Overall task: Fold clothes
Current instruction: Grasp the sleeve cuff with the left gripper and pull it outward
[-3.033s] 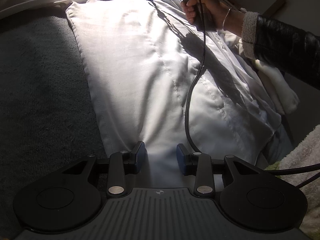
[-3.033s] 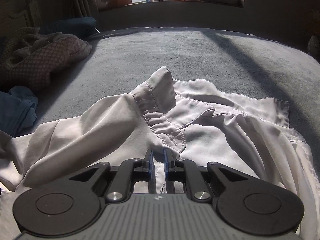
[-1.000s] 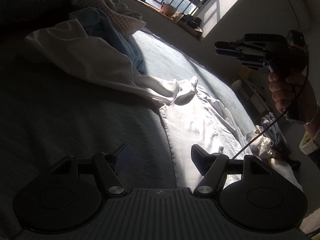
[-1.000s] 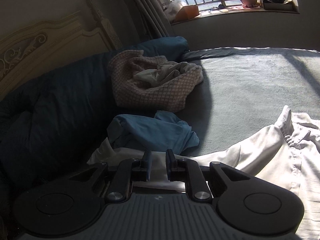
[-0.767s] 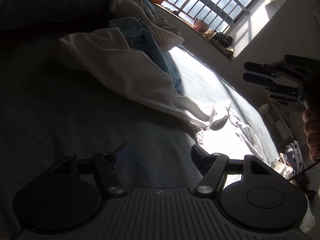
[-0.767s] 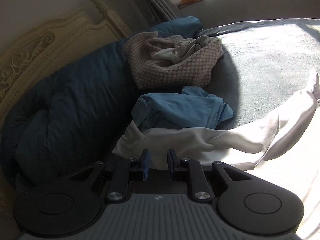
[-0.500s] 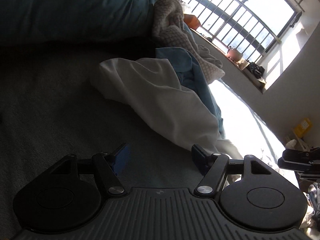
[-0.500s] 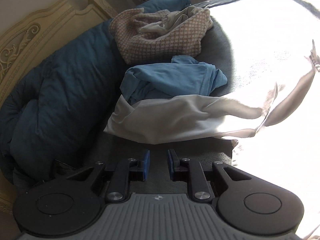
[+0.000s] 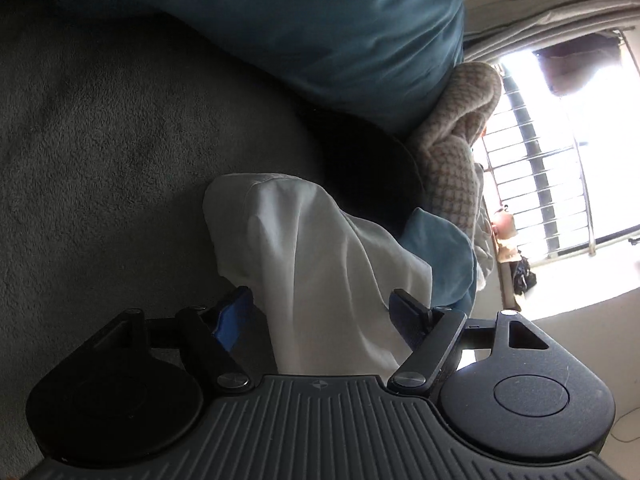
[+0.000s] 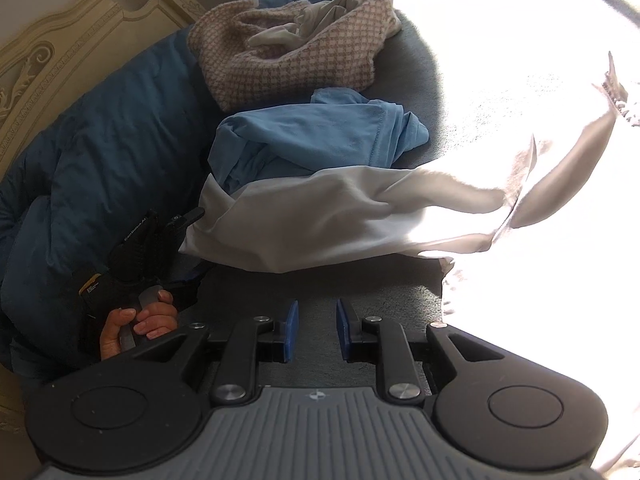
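- White shirt sleeve [image 10: 320, 220]: lies on grey bed cover [image 10: 320, 356], long axis running from the sunlit shirt body at the R side toward the headboard end; cuff end points at the dark blue duvet [image 10: 100, 152]. In the L wrist view the same sleeve [image 9: 320, 272] runs from between the fingers out to its cuff.
- Shirt body: overexposed in sun at the R side of the R wrist view, detail can't be read.
- Left gripper [image 9: 320, 312]: jaws wide apart, sleeve cloth lying in the gap between them, not pinched. Seen from the R wrist view it sits at the cuff end, just beside the duvet [image 10: 176, 220], w/ a hand [image 10: 136, 324] round its handle.
- Right gripper [image 10: 317, 330]: jaws apart by a narrow gap, nothing between them; over bare grey cover, near the sleeve's near edge but not touching.
- Light blue garment [image 10: 316, 136]: crumpled, just behind the sleeve, sleeve partly overlapping it.
- Checked pink-white garment [image 10: 296, 52]: heaped behind the blue one, against the duvet.
- Cream carved headboard [image 10: 60, 48]: behind the duvet.
- Barred window [image 9: 552, 184]: bright, far side of the room.
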The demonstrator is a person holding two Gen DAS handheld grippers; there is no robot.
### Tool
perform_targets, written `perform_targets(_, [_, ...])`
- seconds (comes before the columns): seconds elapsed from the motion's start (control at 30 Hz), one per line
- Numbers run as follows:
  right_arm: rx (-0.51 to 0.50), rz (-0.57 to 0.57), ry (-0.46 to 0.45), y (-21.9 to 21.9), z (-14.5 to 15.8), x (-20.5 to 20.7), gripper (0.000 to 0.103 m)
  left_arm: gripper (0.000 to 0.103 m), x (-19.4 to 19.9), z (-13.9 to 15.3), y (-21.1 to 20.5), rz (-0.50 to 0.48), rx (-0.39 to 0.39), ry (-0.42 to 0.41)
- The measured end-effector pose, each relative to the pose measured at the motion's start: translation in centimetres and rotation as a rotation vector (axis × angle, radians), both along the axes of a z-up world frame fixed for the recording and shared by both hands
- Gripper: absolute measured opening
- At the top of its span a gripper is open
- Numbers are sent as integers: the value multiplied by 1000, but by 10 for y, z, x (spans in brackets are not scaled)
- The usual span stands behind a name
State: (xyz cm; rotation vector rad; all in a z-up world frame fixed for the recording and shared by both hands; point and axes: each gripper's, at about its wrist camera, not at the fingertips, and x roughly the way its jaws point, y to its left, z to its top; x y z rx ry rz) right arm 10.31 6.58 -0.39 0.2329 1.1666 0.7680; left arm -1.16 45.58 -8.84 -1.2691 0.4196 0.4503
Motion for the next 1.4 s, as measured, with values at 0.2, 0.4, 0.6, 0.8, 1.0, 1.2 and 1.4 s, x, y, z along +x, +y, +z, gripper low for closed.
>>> perform_targets(0.2, [-9,-6,15,-4,-6,1,24,55,5,0,-6,51,22,6])
perform_targets(0.4, [-16,-15,24,-6,-10,3,24,19,-2,12,-20,40,125,-31])
perform_targets(0.6, [-22,-21,30,-4,-14,5,24,8,-16,44,-45,-39,354,-78])
perform_targets(0.8, [-26,-29,33,-5,-17,7,24,8,-39,77,-97,-146,641,-131])
perform_targets(1.0, [-33,-57,30,-10,-19,10,24,8,-72,82,-167,-320,926,-157])
perform_targets(1.2, [-43,-82,38,-19,-23,10,24,12,-79,53,-233,-557,1124,-107])
perform_targets(1.4, [-41,-84,59,-21,-27,9,24,35,-85,28,-235,-719,1065,-70])
